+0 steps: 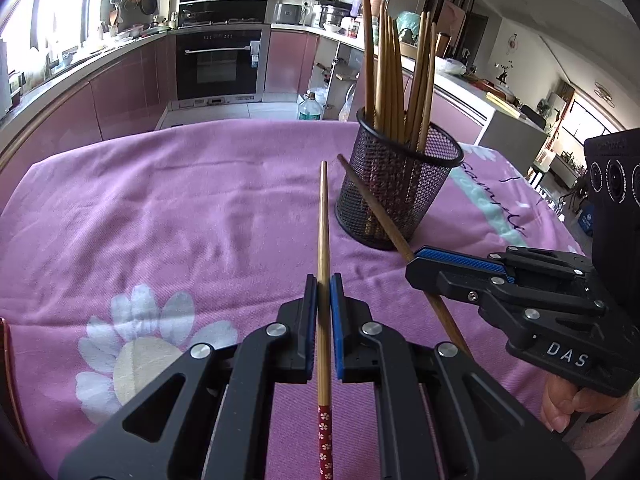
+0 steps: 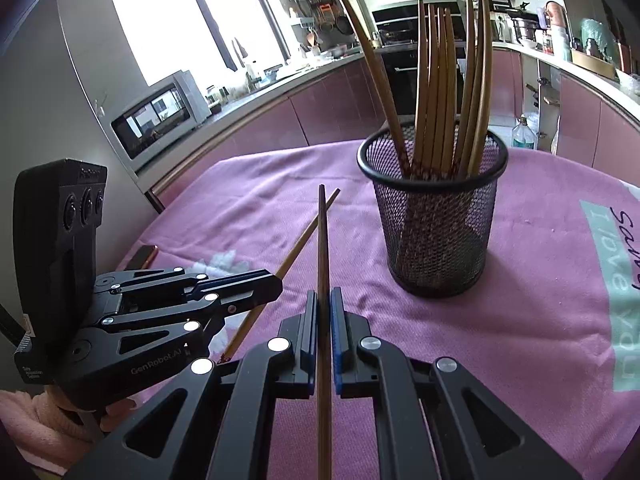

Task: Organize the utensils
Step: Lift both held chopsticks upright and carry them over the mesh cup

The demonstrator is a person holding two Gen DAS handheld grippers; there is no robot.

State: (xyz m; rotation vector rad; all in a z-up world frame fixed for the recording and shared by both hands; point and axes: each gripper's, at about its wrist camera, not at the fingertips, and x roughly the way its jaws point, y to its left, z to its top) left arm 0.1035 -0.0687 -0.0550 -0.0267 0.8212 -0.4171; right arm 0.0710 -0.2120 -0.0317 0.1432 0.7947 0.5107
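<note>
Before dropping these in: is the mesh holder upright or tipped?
Upright: the mesh holder stands flat on the pink cloth, chopsticks standing inside.

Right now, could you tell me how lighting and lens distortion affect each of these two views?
Left wrist view: window blown out at upper left, counter bowed by the fisheye, dark corners; chopstick sharp. Right wrist view: window overexposed, cup sharp with chopsticks curving outward, edges vignetted.

lower ends of the chopsticks (image 2: 436, 92) blur behind the mesh holder (image 2: 436, 232). the red-patterned chopstick (image 1: 324, 300) runs off the frame's bottom edge. cloth lettering (image 2: 624, 280) is cut off.
</note>
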